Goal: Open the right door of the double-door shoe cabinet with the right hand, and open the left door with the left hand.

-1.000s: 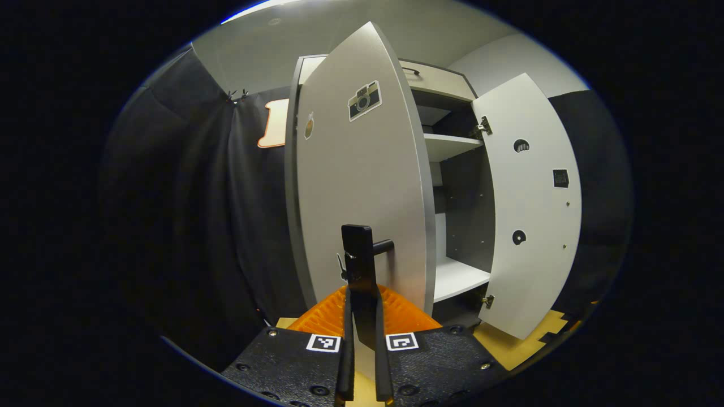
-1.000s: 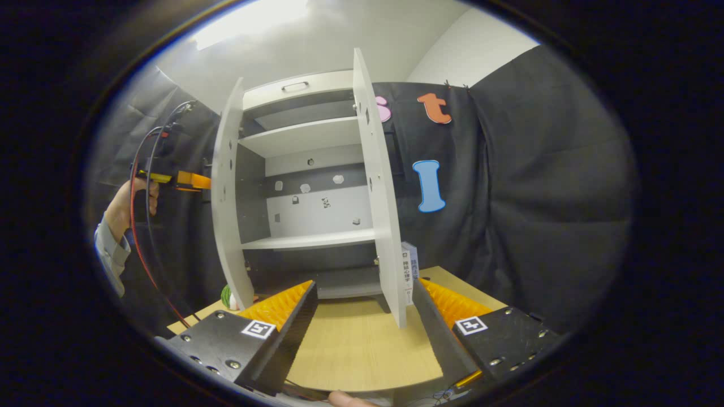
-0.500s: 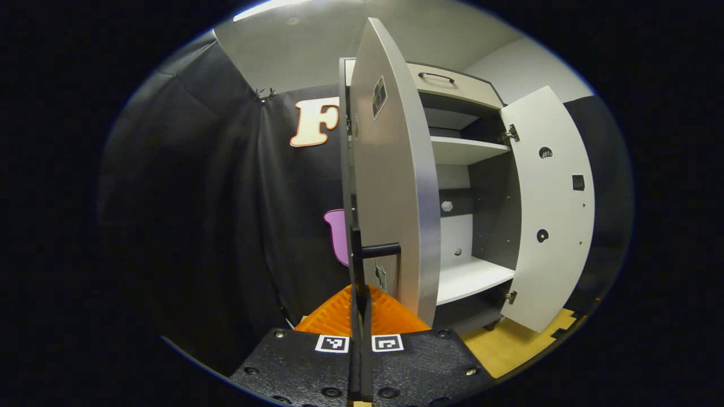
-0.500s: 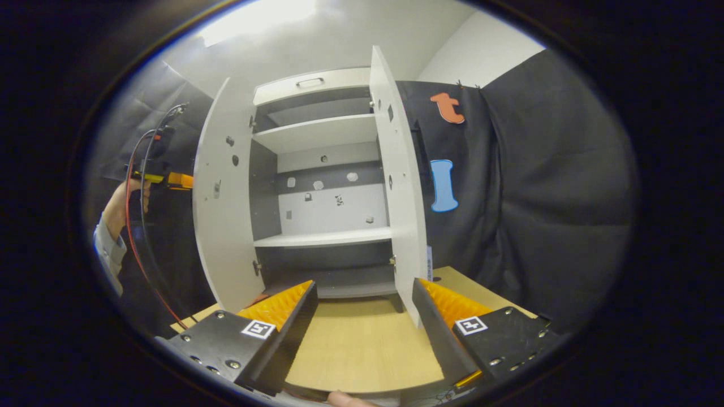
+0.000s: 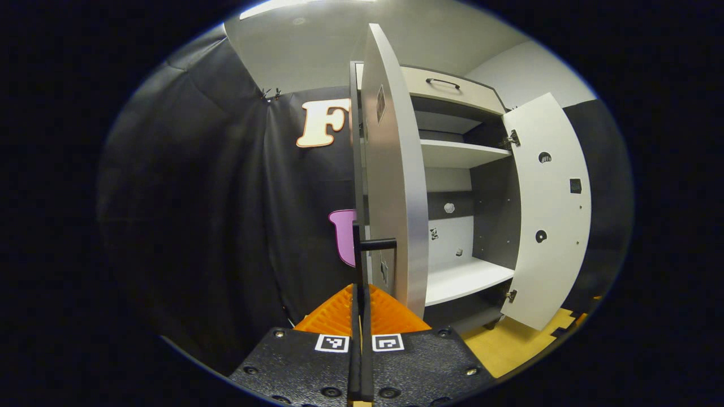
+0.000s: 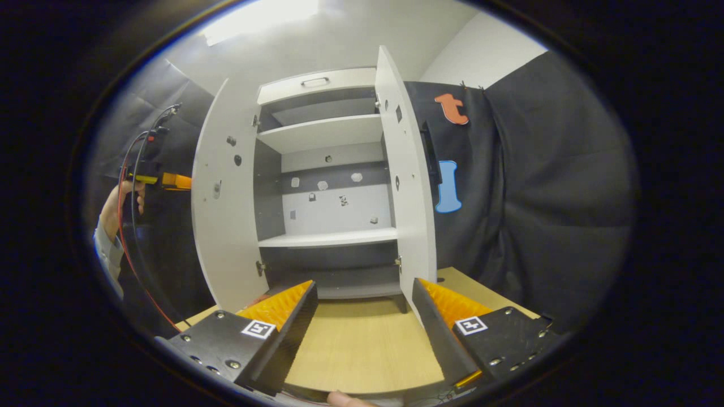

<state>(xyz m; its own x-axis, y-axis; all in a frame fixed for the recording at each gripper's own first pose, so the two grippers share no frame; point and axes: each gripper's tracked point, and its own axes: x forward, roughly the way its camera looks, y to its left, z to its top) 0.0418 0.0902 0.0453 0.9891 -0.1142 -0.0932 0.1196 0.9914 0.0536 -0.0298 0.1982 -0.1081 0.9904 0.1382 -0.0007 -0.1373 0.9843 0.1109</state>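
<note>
Handle (image 5: 369, 244) first: upright bar on the left door (image 5: 396, 186), and our left gripper (image 5: 360, 294) pinches it straight ahead. Right gripper (image 6: 362, 299) gapes wide, holding nothing, just short of the swung-out right door (image 6: 410, 186). Beyond the doors, shoe cabinet (image 6: 328, 237) shelves look bare.

The wooden table (image 6: 362, 345) is carrying the shoe cabinet (image 6: 331, 291) (both doors standing open), resting directly on its top.
</note>
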